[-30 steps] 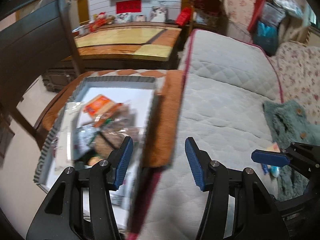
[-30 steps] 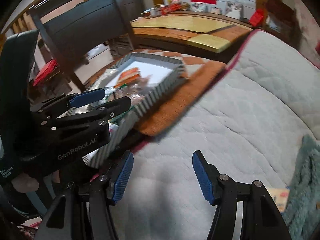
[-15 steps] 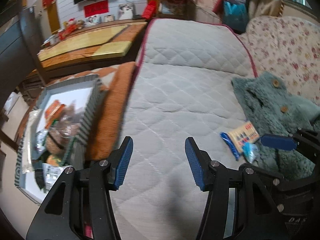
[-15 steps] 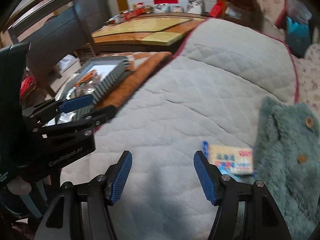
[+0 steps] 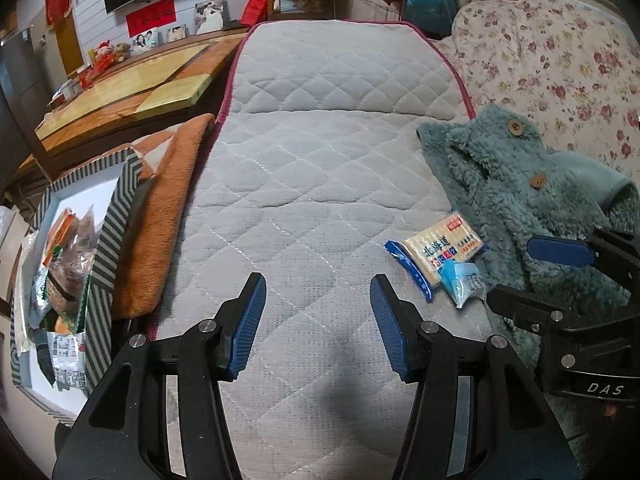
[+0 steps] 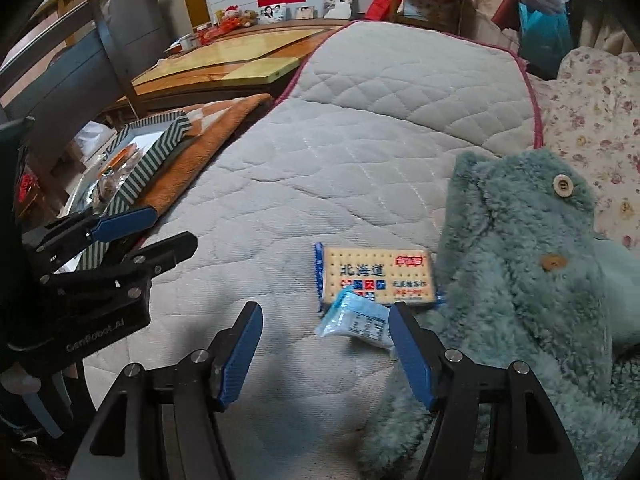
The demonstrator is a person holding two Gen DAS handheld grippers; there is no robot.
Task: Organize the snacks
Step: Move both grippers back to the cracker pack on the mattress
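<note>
A yellow cracker packet [image 6: 378, 276] and a small light-blue packet [image 6: 356, 322] lie on the grey quilted mattress [image 6: 320, 168], against a teal fleece garment [image 6: 520, 280]. Both also show in the left wrist view: the cracker packet [image 5: 440, 246] and the blue packet [image 5: 464, 282]. My right gripper [image 6: 326, 350] is open and empty, just short of the blue packet. My left gripper [image 5: 318, 326] is open and empty over bare mattress, left of the packets. A striped box [image 5: 100, 248] holding several snack packets [image 5: 68, 248] sits at the far left.
The striped box [image 6: 156, 160] rests on an orange blanket [image 5: 160, 220] beside the mattress. A wooden table [image 5: 132, 92] stands behind it and a dark chair [image 6: 80, 68] to the left. A floral cushion [image 5: 560, 60] lies at the right.
Both grippers have swung right, from the striped box across the mattress to the two packets by the teal garment. Both stay open and empty.
</note>
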